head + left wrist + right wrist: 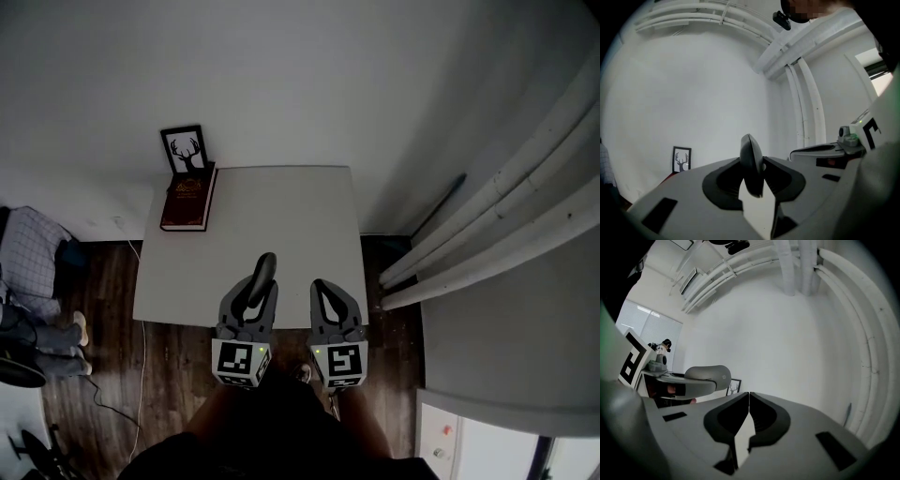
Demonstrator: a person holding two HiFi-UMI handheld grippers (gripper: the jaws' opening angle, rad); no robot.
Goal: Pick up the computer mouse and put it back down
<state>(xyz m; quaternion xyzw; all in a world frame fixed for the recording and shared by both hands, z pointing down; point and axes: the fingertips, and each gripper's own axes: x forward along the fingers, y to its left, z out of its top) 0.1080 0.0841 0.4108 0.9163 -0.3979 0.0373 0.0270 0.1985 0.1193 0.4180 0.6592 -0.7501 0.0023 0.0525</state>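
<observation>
Being clamped on edge in the left claw (253, 298), the computer mouse (262, 274) is held above the surface's (281, 206) near edge, the right claw (323, 292) is shut empty, so only setting-down is judged left.

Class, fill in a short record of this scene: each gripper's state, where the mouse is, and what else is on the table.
left gripper: shut on the computer mouse
mouse position: held on edge between the left jaws, over the near part of the table
right gripper: shut, empty
book: red, lying flat at the table's far left corner
framed deer picture: upright at the wall, just behind the book
</observation>
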